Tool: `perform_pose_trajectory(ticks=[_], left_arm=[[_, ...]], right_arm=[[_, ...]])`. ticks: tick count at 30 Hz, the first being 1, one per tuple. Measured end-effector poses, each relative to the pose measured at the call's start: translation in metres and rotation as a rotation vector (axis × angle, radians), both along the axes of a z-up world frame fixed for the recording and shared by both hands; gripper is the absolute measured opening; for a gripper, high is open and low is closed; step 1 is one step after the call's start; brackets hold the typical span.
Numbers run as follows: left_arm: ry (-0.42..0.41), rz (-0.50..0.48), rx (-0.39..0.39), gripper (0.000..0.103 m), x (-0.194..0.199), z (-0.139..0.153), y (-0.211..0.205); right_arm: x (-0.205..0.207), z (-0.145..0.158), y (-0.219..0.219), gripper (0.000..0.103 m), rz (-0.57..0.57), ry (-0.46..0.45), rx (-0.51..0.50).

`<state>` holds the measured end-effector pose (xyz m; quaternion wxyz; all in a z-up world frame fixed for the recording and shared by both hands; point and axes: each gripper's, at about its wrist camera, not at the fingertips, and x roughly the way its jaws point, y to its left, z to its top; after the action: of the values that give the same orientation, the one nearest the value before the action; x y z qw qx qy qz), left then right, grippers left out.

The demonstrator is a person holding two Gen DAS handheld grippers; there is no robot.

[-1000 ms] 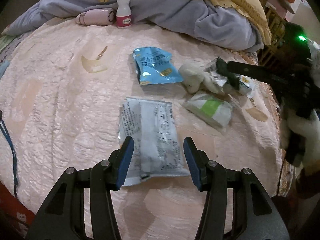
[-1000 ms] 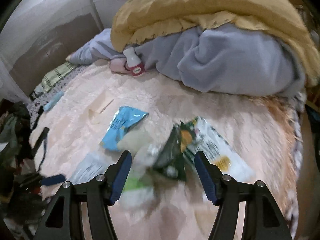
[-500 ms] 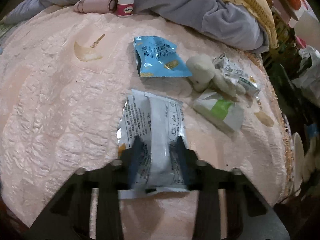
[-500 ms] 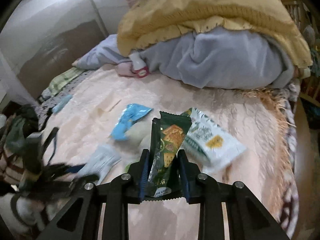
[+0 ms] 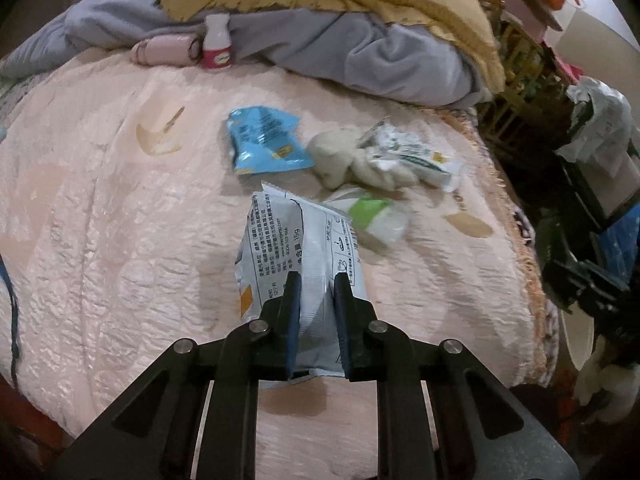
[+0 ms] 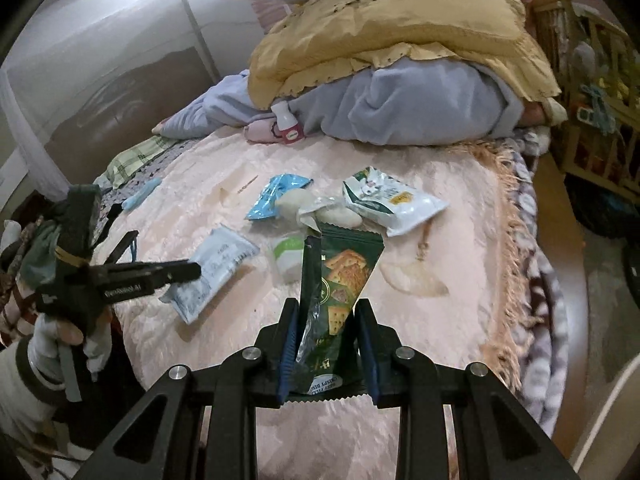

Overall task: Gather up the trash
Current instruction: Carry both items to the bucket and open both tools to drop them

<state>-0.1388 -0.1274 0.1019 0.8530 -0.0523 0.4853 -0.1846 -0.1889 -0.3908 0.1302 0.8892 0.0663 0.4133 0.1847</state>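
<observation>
My left gripper (image 5: 317, 285) is closing its jaws on a grey-white printed wrapper (image 5: 280, 236), pinched at its near end and lifted off the pink bedspread (image 5: 100, 220). From the right wrist view that gripper (image 6: 176, 272) comes in from the left onto the same wrapper (image 6: 216, 268). My right gripper (image 6: 327, 309) is shut on a dark green biscuit wrapper (image 6: 344, 264), which stands upright between the pads. On the bed lie a blue wrapper (image 5: 264, 140), a crumpled tissue (image 5: 340, 156), a white-and-green packet (image 6: 388, 200) and a small green-labelled packet (image 5: 376, 216).
A small white bottle (image 5: 216, 44) and a pink roll (image 5: 164, 48) sit against the grey blanket (image 5: 360, 48) under a yellow quilt (image 6: 380, 28). The fringed bed edge (image 6: 512, 248) runs along the right, with a wooden crib (image 6: 592, 80) beyond. A gloved hand (image 6: 56, 336) holds the left gripper.
Both grippers went from open to shut, the left on the grey-white wrapper, the right on the green biscuit wrapper. The right one drew back with its wrapper, and the grey wrapper lifted.
</observation>
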Motion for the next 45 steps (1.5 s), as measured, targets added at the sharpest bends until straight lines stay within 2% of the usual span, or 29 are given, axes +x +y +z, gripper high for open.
perform_pose_trajectory(ticks=[13, 25, 34, 45], left_arm=[[-0.078, -0.167, -0.007, 0.014, -0.031, 0.032, -0.09], [-0.119, -0.327, -0.014, 0.014, -0.054, 0.049, -0.18], [-0.103, -0.442, -0.045, 0.014, -0.067, 0.054, -0.252], [-0.076, -0.566, -0.041, 0.014, -0.09, 0.048, -0.334]], right_arm=[[-0.041, 0.012, -0.046, 0.027, -0.1, -0.03, -0.023], [-0.08, 0.014, -0.11, 0.027, -0.244, -0.03, -0.024], [-0.114, 0.007, -0.173, 0.027, -0.387, -0.01, -0.021], [-0.146, -0.008, -0.233, 0.027, -0.526, 0.037, -0.015]])
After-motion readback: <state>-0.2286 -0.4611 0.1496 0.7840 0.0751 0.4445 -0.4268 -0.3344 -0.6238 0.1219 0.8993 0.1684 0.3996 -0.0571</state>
